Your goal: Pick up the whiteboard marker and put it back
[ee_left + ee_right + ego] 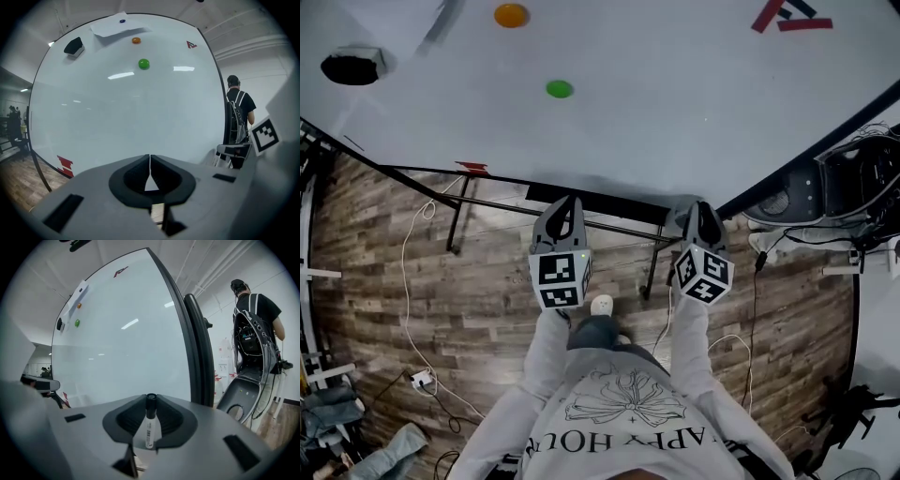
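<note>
Whiteboard [675,122] fills the background above a wood floor [375,281]; it carries a black eraser [352,66] at far left, then an orange magnet [511,15] and a green magnet [560,89]. Left claw [150,165] has its jaws together, empty. Right claw [151,404] is clamped on the marker [149,430], black cap pointing outward.

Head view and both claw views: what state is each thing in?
Left claw: shut, empty.
Right claw: shut on the marker.
White whiteboard marker with black cap: capped, gripped.
Large white whiteboard: standing, mostly blank.
Round green magnet: stuck to whiteboard.
Round orange magnet: stuck to whiteboard.
Black eraser: stuck to whiteboard.
</note>
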The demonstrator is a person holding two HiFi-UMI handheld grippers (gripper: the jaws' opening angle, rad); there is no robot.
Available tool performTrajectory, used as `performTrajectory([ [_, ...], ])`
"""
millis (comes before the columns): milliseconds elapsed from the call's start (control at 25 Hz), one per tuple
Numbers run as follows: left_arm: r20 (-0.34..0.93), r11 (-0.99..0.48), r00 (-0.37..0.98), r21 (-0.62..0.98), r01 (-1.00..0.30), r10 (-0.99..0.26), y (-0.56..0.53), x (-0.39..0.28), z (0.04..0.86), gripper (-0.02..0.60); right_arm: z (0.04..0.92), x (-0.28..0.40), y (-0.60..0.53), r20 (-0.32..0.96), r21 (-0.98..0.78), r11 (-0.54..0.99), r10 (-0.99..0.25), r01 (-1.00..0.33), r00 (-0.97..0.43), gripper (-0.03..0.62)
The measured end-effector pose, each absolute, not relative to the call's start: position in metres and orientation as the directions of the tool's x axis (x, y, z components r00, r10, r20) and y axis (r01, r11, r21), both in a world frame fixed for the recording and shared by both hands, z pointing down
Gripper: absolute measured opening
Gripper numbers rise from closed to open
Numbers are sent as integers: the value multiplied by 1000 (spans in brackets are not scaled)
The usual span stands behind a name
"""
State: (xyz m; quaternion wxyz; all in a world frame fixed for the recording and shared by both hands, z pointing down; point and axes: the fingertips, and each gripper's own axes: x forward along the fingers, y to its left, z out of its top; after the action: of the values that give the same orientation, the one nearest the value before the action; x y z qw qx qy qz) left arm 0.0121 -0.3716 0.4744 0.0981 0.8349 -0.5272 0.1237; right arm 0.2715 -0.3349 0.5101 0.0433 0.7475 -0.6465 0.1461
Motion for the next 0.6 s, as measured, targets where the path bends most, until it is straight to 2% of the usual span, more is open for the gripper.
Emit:
performTrajectory([
  [600, 222, -403, 401, 38, -915, -889, -355, 3, 431, 9, 436, 268, -317, 189, -67, -127, -976, -990, 113, 64],
])
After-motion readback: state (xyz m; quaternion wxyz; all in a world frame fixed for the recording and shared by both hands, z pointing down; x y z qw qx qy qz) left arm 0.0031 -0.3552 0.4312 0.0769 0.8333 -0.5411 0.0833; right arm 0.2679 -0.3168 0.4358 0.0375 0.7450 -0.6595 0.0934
